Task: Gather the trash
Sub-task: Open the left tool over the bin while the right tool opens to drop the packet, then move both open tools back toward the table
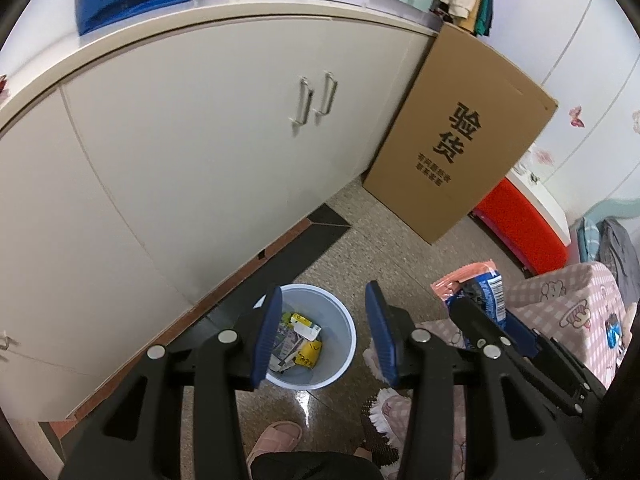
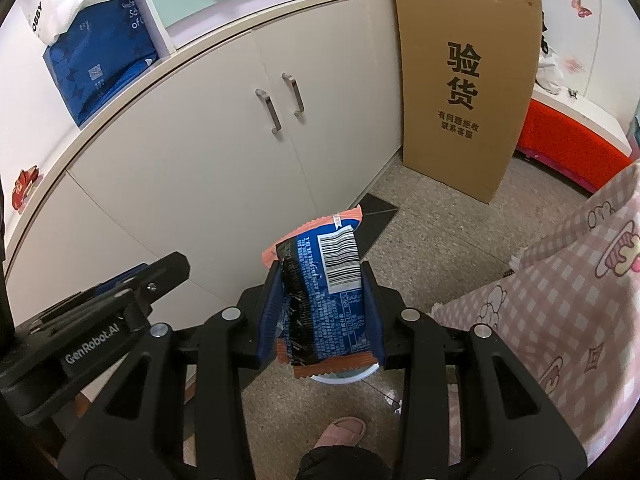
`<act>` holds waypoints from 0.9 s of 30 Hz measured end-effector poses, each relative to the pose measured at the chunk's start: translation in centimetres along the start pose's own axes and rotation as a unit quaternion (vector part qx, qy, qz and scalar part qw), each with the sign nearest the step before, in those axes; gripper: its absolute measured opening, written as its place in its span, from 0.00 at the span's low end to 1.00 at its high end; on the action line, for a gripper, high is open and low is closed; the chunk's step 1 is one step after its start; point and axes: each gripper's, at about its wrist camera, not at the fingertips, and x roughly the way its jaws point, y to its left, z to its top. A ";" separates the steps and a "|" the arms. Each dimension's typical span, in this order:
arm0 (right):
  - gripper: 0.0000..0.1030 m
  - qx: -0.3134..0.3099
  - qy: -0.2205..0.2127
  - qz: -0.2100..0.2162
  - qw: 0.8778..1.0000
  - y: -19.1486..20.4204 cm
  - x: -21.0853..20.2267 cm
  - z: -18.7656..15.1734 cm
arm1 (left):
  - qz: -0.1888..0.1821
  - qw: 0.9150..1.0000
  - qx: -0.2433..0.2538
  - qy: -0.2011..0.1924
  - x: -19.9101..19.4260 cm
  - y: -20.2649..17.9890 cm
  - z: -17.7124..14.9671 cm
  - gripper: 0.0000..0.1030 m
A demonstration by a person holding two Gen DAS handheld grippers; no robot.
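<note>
We hold the right gripper (image 2: 322, 288) closed on a crinkly snack wrapper (image 2: 326, 284), a glossy blue and black packet with salmon zigzag ends and a white barcode patch, pinched upright between the ribbed blue pads (image 2: 269, 312) at the lower middle of the right view. Just below the wrapper's bottom edge a sliver of the round white bin (image 2: 348, 376) shows. In the left view the left gripper (image 1: 326, 334) is spread wide with nothing between its pads, and through the gap at lower center we see the bin (image 1: 344, 320), smooth plastic, round rim, with yellow and white scraps (image 1: 298, 340) lying inside. The wrapper (image 1: 476, 288) appears to the right of the bin, higher in the frame. The speckled stone floor (image 1: 360, 240) runs between flat cream cabinet doors (image 1: 200, 140) on the left and a pink checked cloth (image 1: 568, 308) on the right; a tall cardboard sheet (image 1: 460, 128) leans at the upper right.
</note>
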 end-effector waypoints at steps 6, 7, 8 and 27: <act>0.37 0.000 -0.003 0.010 1.000 0.6 0.7 0.6 | 0.018 0.999 -0.026 -0.009 -0.4 1.3 0.4 0.42; 0.38 0.000 -0.005 0.012 1.000 0.7 0.8 0.7 | 0.022 0.999 -0.031 -0.011 -0.5 1.6 0.4 0.43; 0.40 0.000 -0.007 0.013 1.000 0.8 0.9 0.7 | 0.023 0.999 -0.033 -0.012 -0.5 1.7 0.4 0.44; 0.64 0.018 -0.047 0.002 0.999 -0.5 -2.7 0.6 | 0.021 0.999 -0.037 -0.023 -2.4 1.1 0.0 0.56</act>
